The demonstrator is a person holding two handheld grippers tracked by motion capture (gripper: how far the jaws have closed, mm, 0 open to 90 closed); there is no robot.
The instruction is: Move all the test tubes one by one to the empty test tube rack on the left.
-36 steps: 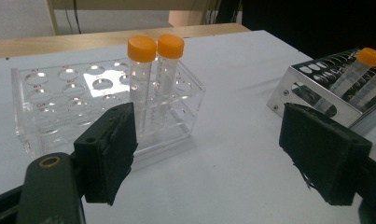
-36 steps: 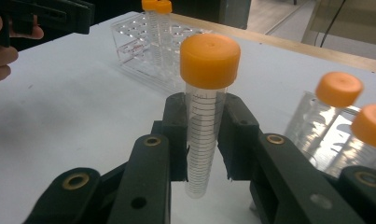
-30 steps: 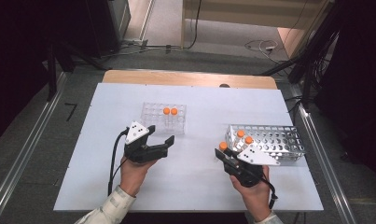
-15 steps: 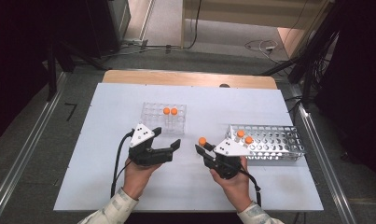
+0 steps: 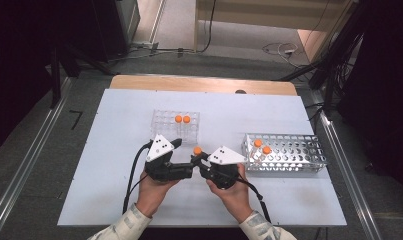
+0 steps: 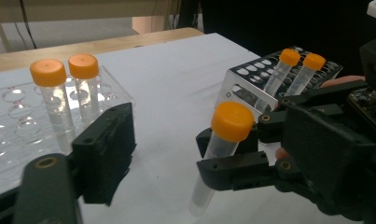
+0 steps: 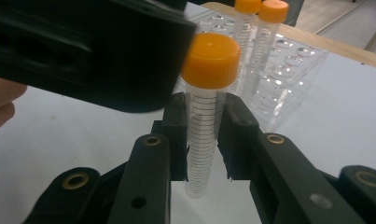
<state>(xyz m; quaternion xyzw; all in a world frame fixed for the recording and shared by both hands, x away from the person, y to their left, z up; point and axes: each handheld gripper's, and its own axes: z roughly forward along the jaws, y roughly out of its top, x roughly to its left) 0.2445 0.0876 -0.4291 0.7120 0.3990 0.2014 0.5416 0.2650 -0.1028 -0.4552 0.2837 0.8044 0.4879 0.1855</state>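
Even bright table light, dark surroundings, soft close-up blur.

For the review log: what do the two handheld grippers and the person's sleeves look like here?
Both the left gripper and the right gripper are black, with two blocky jaws joined by brass-ringed pivots. Each carries a grey three-cornered plate with dark dots on top and trails a black cable. The sleeves are light with a faint check.

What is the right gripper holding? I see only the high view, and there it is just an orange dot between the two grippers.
Observer: The right gripper is shut on a clear tube with an orange cap; its pads press the graduated wall below the cap.
Operator: Does the left gripper touch this tube?
Observer: No. The left gripper has just been closing a little, but in its own view bare table shows between its jaw and the tube.
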